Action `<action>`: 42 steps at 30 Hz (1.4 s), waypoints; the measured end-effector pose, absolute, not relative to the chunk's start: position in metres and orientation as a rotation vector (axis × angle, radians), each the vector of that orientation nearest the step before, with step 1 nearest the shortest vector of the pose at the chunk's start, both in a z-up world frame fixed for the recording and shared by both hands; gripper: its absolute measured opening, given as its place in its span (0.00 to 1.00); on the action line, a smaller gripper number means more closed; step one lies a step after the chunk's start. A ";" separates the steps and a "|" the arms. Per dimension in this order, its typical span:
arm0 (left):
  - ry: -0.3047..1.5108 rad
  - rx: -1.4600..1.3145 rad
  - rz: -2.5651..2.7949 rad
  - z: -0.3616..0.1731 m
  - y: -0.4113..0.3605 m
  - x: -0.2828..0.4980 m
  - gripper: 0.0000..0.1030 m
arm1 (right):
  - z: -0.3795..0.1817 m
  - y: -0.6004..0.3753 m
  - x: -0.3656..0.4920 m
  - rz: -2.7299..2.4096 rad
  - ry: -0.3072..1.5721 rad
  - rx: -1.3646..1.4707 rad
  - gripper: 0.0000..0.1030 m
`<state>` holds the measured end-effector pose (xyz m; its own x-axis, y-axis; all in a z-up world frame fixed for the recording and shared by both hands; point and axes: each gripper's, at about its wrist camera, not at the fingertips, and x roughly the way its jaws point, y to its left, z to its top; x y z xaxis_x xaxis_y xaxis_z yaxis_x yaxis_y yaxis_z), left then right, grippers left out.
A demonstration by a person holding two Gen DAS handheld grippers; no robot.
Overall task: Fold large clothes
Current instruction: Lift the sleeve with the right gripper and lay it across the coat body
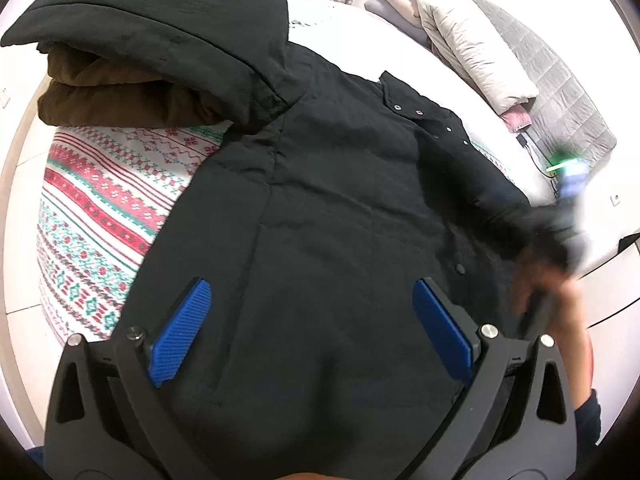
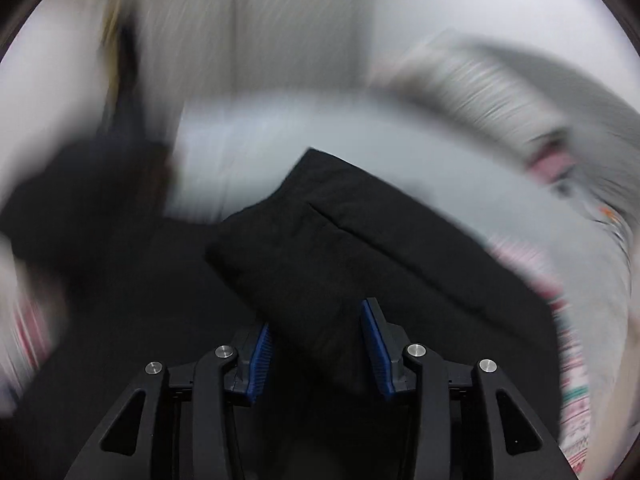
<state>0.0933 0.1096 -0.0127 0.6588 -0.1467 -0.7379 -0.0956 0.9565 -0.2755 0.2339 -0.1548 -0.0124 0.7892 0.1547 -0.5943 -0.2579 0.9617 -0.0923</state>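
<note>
Padding and dark shell fabric fill most of both views: one black hooded jacket (image 1: 340, 208) lies spread across a bed, on a patterned blanket (image 1: 100, 200) with red, green and white bands. Its hood (image 1: 160, 28) is draped over one folded brown garment (image 1: 120, 96) at the far left. Four metal snaps can be counted along the jacket's placket (image 1: 424, 116), plus one dark button lower down. The left tool (image 1: 312, 332) hovers over the jacket body with its two blue pads (image 1: 180, 332) spread wide and nothing between them. The right tool (image 2: 316, 344) has its two blue pads (image 2: 374, 352) closed in on a thick fold of the black jacket (image 2: 320, 260), probably a sleeve, which sticks out ahead of them; the rest of that view is heavily smeared by motion blur. In the left wrist view the right hand (image 1: 552, 292) and its device appear as a blur at the jacket's right edge. Two pale pillows (image 1: 472, 52) lean by a grey quilted cover (image 1: 560, 92) at the far right of the bed.
</note>
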 end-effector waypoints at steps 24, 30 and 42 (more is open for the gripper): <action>0.799 -0.336 0.028 -0.002 0.154 0.083 0.98 | -0.061 -0.287 0.268 0.142 0.862 0.355 0.69; 0.825 -0.305 0.000 -0.009 0.134 0.090 0.98 | -0.071 -0.190 0.241 0.168 0.879 -0.101 1.00; 0.777 -0.327 0.014 0.002 0.148 0.090 0.98 | -0.059 -0.326 0.225 0.123 0.814 0.529 0.98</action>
<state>0.0900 0.1484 0.0024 0.7152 -0.1076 -0.6906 -0.1318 0.9496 -0.2845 0.2255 -0.3259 -0.0587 0.6876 0.3030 -0.6598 0.0940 0.8640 0.4947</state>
